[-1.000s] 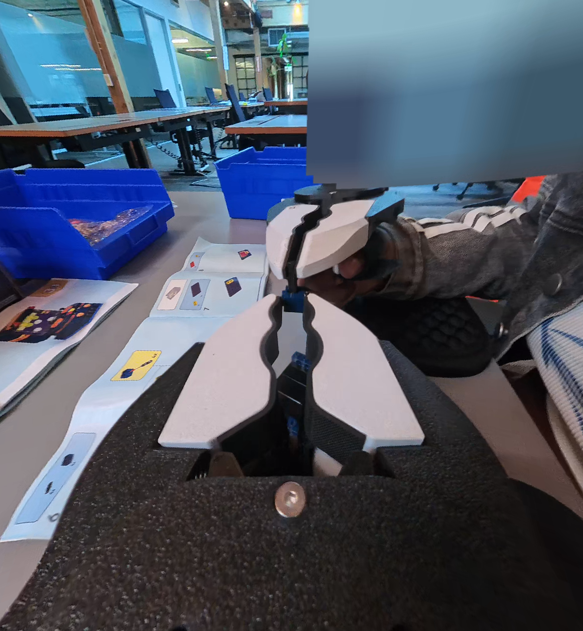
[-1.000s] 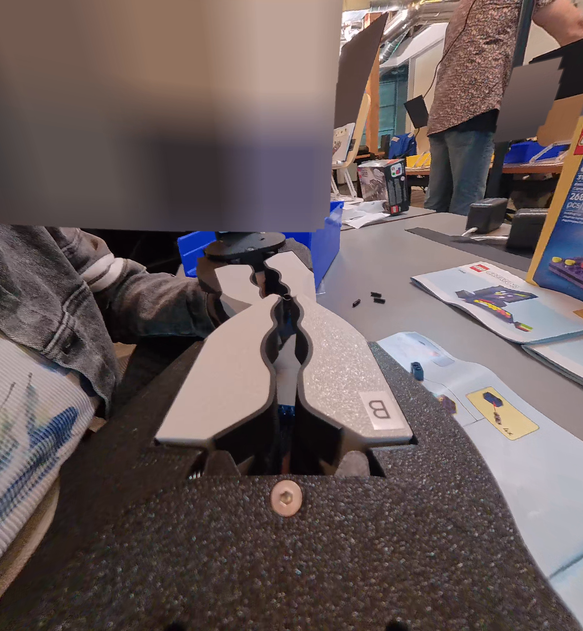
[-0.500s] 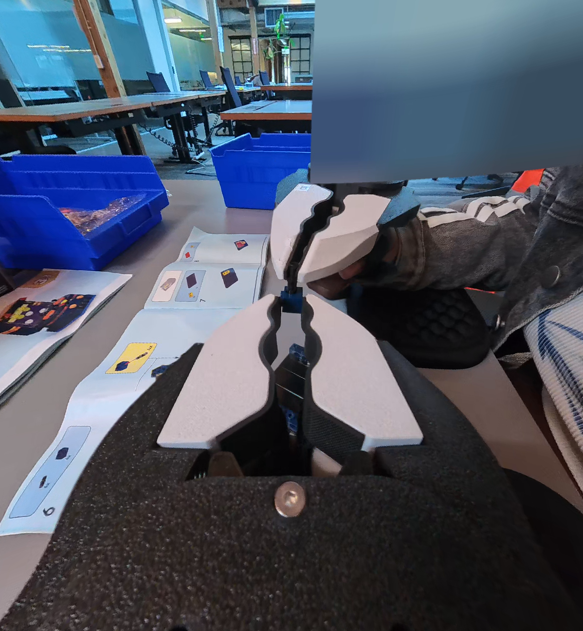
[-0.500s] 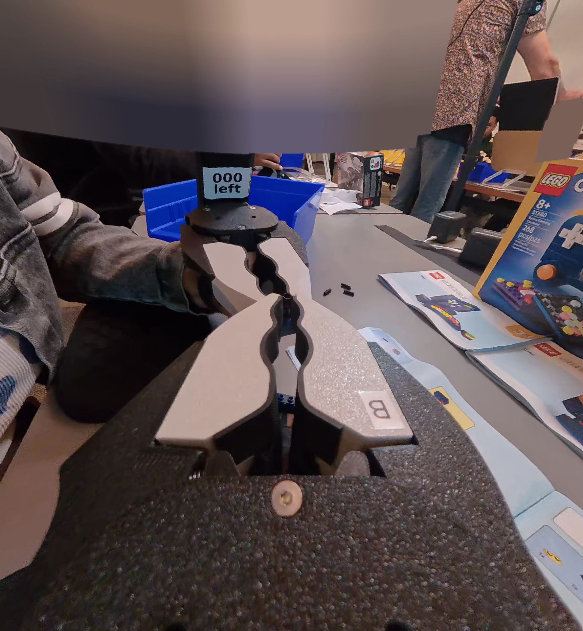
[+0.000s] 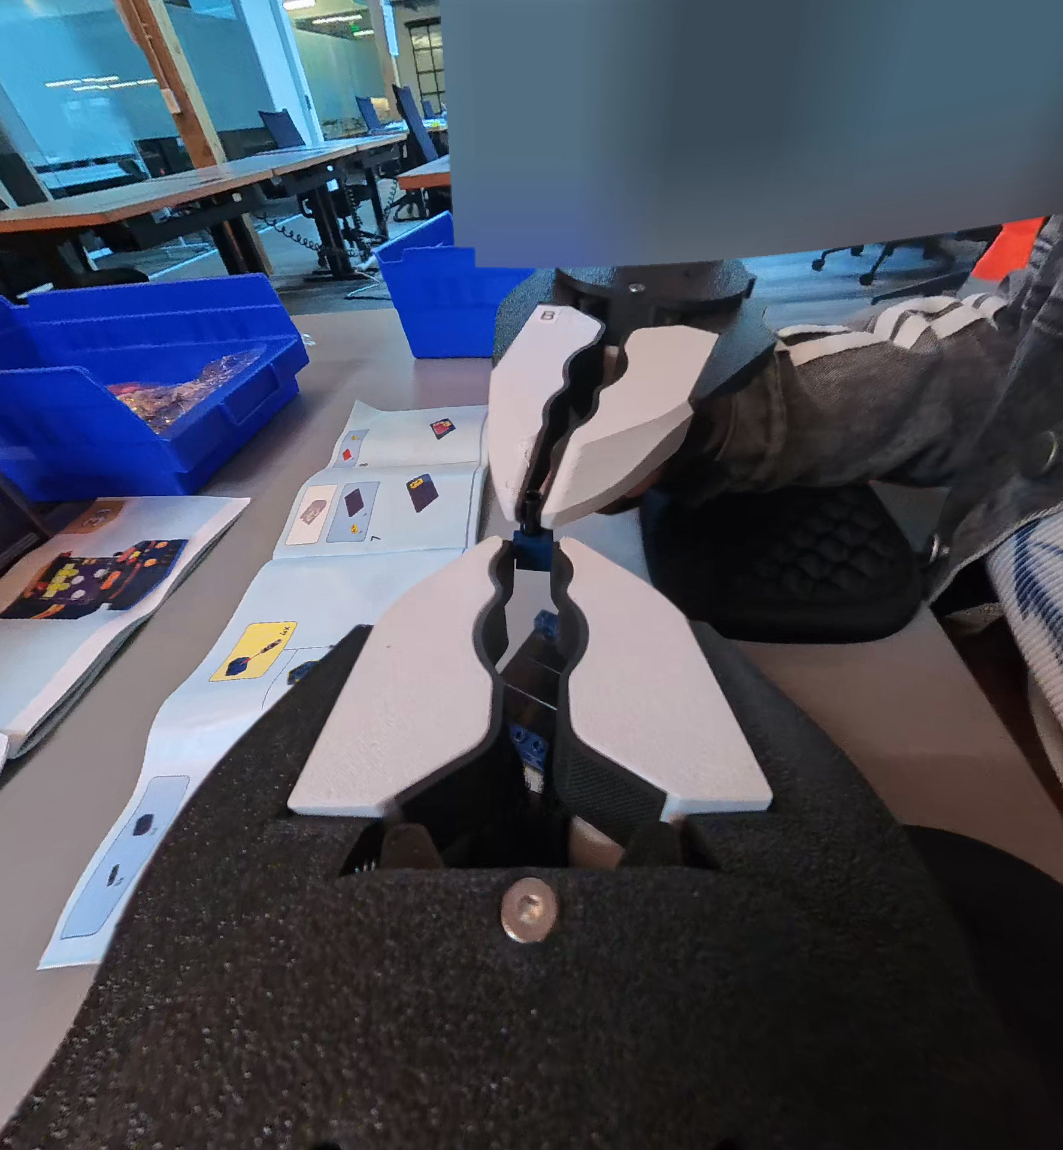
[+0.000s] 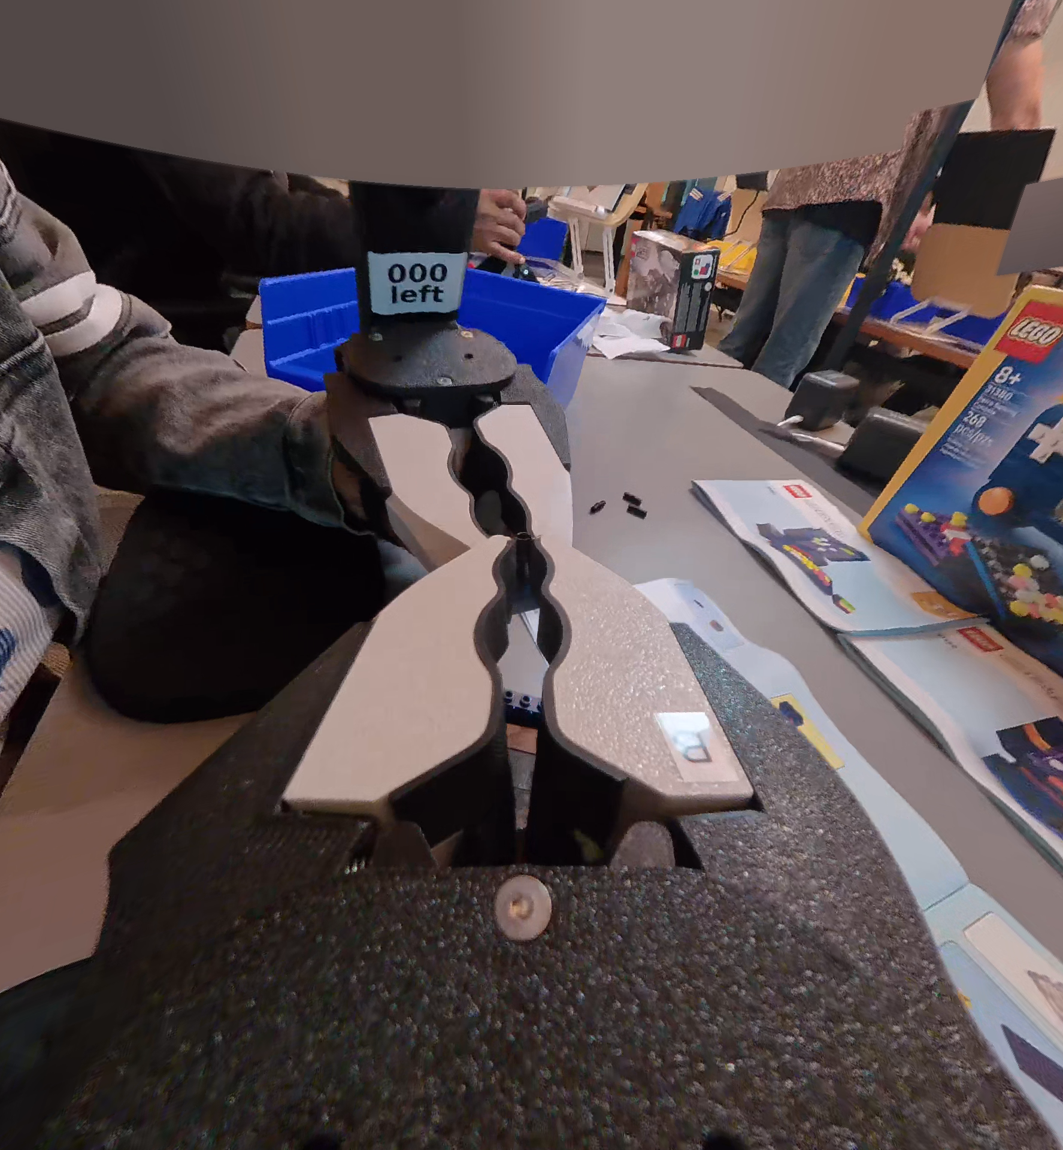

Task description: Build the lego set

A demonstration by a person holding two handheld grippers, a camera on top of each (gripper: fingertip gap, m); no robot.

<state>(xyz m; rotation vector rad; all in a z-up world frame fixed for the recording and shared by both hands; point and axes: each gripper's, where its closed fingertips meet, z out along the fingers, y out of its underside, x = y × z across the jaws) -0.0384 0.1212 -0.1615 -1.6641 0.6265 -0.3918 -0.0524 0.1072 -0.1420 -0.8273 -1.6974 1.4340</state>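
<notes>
Blue plastic brick [image 5: 532, 552], small and square, sits clamped at the very tips of the left gripper [image 5: 532, 547], its jaws narrowed onto the brick's two sides. The right gripper [image 6: 521, 547] comes at it tip to tip, jaws nearly shut on a short black plastic pin [image 5: 530, 511], whose free end meets the brick's upper face.

Both holds look to be on the last bit of the fingertips, so I judge a push that is off the pin's axis could twist the brick out sideways or let the pin slide back between the pads. A dropped piece would likely land on the open light-blue instruction sheet [image 5: 329, 597] or roll over the grey table [image 6: 672, 435] edge toward the person's lap.

Counted: two grippers, one brick held, one pin held. Three more black pins [image 6: 623, 503] lie loose on the table. Further blue bricks [image 5: 547, 622] show beneath the left gripper, too hidden to count. Two blue plastic bins [image 5: 143, 373] stand behind the sheets, and one toy box [image 6: 1026, 448] stands at the right.
</notes>
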